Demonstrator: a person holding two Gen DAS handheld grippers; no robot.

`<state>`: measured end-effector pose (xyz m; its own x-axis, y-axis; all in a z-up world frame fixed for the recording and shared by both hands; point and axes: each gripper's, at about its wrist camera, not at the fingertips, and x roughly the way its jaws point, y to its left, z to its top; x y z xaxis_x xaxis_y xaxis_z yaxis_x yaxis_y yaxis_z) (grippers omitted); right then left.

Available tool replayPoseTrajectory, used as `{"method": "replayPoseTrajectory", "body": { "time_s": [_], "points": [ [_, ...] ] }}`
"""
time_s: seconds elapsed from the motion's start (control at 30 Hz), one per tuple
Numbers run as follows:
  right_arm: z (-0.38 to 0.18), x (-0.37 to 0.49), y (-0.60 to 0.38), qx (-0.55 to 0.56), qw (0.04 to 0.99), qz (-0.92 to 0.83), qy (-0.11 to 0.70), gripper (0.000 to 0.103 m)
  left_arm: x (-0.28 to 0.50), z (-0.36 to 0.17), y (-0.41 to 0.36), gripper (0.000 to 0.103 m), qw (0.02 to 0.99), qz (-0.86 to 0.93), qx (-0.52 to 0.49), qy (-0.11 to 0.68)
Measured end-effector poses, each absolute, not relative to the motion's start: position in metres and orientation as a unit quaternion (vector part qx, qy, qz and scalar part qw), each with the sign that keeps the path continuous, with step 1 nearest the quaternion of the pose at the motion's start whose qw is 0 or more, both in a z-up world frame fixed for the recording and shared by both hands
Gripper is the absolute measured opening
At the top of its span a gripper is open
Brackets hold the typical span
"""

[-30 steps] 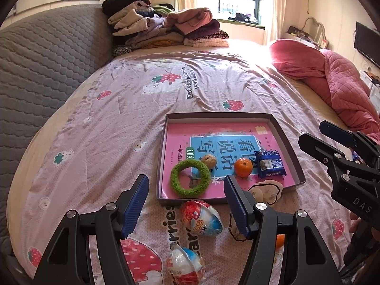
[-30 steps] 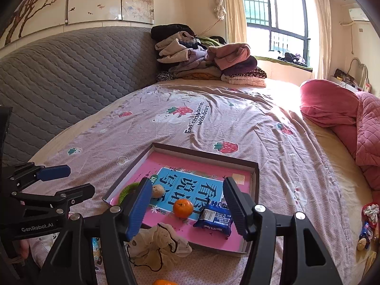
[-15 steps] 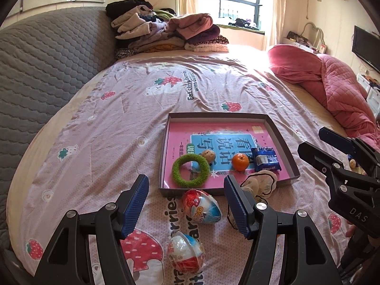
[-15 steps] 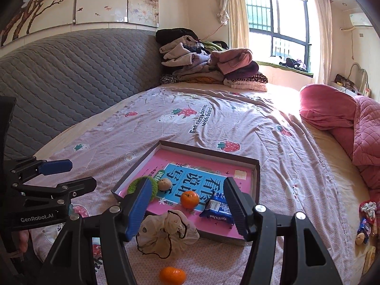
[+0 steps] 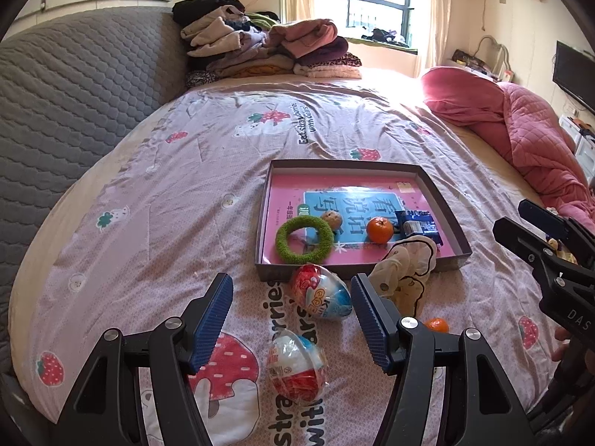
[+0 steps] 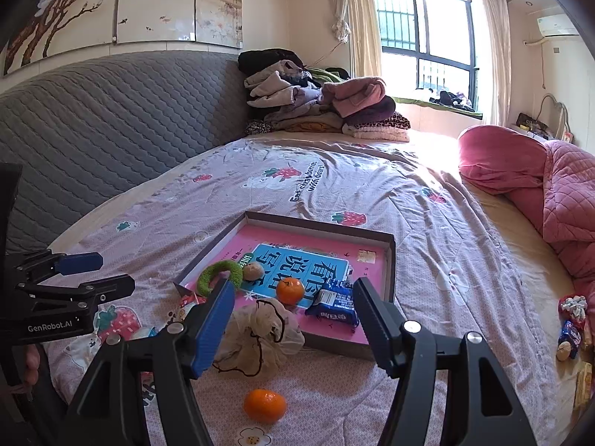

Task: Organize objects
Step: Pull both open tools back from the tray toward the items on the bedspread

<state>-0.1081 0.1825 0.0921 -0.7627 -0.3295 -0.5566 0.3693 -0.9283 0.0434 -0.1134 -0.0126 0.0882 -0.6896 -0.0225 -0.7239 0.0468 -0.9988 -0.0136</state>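
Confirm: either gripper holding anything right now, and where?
Nothing held. Left gripper and right gripper both open and empty, above the bedspread.

Tray and loose items on bedspread, recorded relative to the tray.

The shallow grey tray [image 5: 452, 219] lay flat, holding a pink-and-blue book [image 5: 353, 200], green ring [image 5: 304, 241], small plush ball [image 5: 332, 218], orange [image 5: 379, 229] and blue snack packet [image 5: 420, 225]. A cream fabric pouch [image 5: 403, 271] draped over its near rim. Two wrapped toy eggs [image 5: 321, 291] [image 5: 296, 366] and a second orange [image 6: 264, 405] lay outside, near that rim.
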Motion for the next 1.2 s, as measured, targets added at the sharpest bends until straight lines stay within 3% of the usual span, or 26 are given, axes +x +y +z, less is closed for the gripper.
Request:
{"method": "replayPoseTrajectory", "body": {
  "time_s": [1.2],
  "points": [
    [0.054,-0.063,0.170,0.317,0.202,-0.924,0.070,0.066,-0.072,0.058,0.006,0.067,-0.002,-0.908,0.418,0.008]
  ]
}}
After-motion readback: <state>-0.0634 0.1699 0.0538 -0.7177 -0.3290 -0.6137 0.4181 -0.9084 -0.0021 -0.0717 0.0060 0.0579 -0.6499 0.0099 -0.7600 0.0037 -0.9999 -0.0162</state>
